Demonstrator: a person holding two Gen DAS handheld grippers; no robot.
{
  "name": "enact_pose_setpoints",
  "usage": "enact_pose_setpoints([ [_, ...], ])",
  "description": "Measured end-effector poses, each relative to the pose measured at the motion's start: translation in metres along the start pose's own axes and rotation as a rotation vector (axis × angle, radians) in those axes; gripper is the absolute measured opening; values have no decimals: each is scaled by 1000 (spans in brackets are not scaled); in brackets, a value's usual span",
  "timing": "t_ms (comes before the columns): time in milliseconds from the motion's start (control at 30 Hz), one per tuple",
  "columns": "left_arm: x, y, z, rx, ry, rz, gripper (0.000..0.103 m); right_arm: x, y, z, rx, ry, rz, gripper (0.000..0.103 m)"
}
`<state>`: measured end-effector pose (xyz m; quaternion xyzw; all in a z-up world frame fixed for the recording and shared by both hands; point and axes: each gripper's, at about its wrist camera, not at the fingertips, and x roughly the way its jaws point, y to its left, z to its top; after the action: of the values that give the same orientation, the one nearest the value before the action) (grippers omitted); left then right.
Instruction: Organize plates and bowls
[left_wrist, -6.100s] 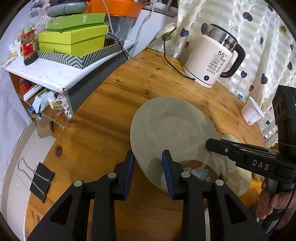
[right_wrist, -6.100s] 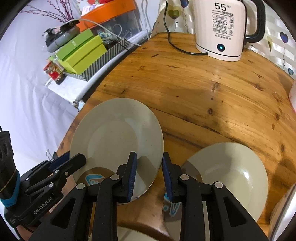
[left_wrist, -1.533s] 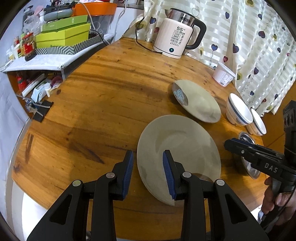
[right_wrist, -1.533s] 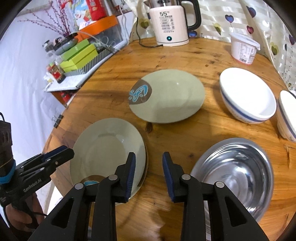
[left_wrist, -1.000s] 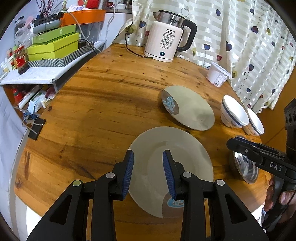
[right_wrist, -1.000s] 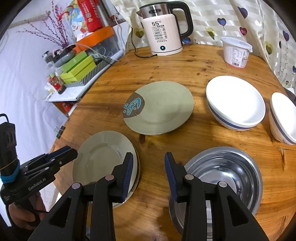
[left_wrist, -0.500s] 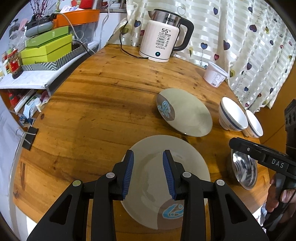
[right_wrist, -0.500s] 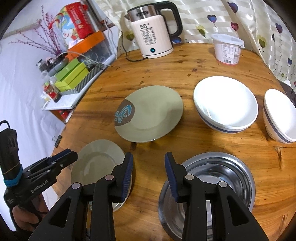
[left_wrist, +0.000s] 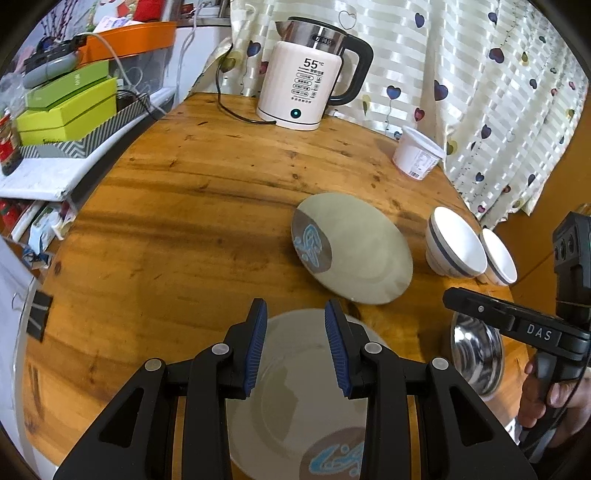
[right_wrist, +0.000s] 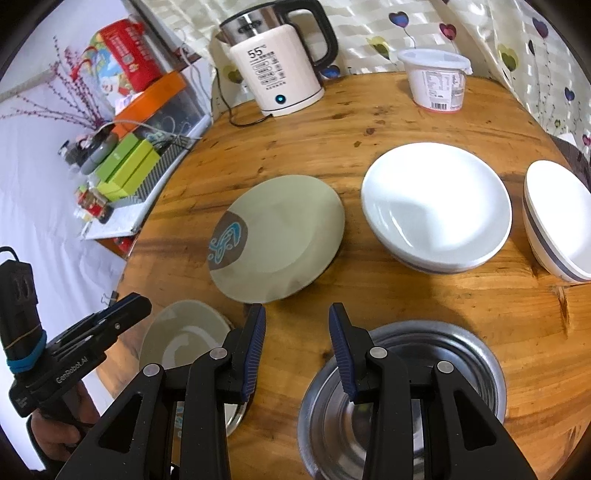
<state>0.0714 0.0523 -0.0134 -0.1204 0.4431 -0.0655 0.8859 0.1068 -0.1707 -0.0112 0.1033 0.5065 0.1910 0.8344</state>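
A grey-green plate with a blue-and-brown mark lies flat at the near table edge, under my left gripper. That gripper is open above the plate's far rim, holding nothing. A second matching plate sits mid-table. My right gripper is open and empty over bare wood, between the near plate and a steel bowl. Two white bowls with a dark band stand to the right. Each gripper shows in the other's view: the left gripper and the right gripper.
A white electric kettle with its cord stands at the back of the round wooden table. A white plastic tub sits at the back right by the curtain. A shelf with green boxes borders the table's left side.
The plate that stood between my left jaws six seconds ago now lies flat on the table. Over the last second both grippers have drawn back, and the right one has shifted towards the steel bowl.
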Motion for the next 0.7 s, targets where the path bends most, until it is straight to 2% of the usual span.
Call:
enact_pose_setpoints([
  [700,57,-6,43,2,114,-104,34,32,-13,28,79,44,-16,35],
])
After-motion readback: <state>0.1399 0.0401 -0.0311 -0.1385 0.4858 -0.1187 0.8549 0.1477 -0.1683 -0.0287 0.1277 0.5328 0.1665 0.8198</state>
